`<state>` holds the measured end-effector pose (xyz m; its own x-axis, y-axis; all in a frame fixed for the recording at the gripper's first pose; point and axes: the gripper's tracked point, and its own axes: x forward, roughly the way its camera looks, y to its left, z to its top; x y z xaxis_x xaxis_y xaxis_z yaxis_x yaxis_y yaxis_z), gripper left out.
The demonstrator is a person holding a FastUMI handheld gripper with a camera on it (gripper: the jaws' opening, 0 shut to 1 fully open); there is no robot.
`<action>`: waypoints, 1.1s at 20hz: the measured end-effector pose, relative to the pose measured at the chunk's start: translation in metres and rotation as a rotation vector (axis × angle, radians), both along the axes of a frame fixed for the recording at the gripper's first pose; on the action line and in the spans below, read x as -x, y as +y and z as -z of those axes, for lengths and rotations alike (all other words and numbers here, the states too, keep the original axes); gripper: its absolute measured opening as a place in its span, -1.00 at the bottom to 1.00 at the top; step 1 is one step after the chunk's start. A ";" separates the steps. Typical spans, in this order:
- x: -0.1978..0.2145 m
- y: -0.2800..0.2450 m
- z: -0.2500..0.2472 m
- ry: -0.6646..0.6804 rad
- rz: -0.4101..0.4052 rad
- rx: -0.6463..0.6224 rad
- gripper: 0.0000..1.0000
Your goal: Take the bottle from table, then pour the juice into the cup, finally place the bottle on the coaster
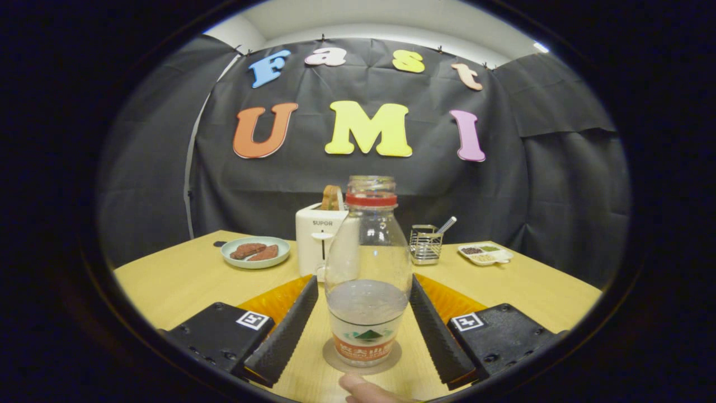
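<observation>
Two fingers of the gripper (pixel 364 291) stand spread on either side of the bottle (pixel 368 268), a narrow gap showing between each finger and the glass, so the grip is released and nothing is held. That bottle is clear, uncapped, with a red ring round its neck, and it stands upright on a round coaster (pixel 335 358) on the yellow table (pixel 179 280); a little pale liquid fills its lower part, above a label. A fingertip (pixel 363 386) of a person shows just on the near side of the coaster, between the two fingers. Beyond the bottle and a little to its left stands a white toaster (pixel 316 240) with a slice of bread (pixel 331 197) sticking up from its slot. Farther left of the bottle, beside the toaster, lies a pale plate (pixel 235 258) holding two brown pieces of food (pixel 254 251). Beyond the bottle to its right is a small wire rack (pixel 425 244) with a metal utensil (pixel 447 224) leaning out of it, and farther right a white divided dish (pixel 485 254) with dark and green bits in its sections.
</observation>
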<state>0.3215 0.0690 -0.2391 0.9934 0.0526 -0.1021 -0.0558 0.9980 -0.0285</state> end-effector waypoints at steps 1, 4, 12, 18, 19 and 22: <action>0.003 0.001 -0.004 -0.001 -0.006 -0.003 1.00; 0.016 -0.007 -0.022 -0.017 0.006 -0.022 1.00; 0.076 -0.017 -0.070 -0.027 0.052 -0.036 1.00; 0.130 -0.030 -0.128 -0.064 0.072 0.001 1.00; 0.140 -0.028 -0.141 -0.080 0.059 -0.015 1.00; 0.168 -0.032 -0.180 -0.133 0.049 -0.028 1.00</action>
<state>0.1537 0.0370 -0.0592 0.9995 0.0049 0.0316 -0.0048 1.0000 -0.0043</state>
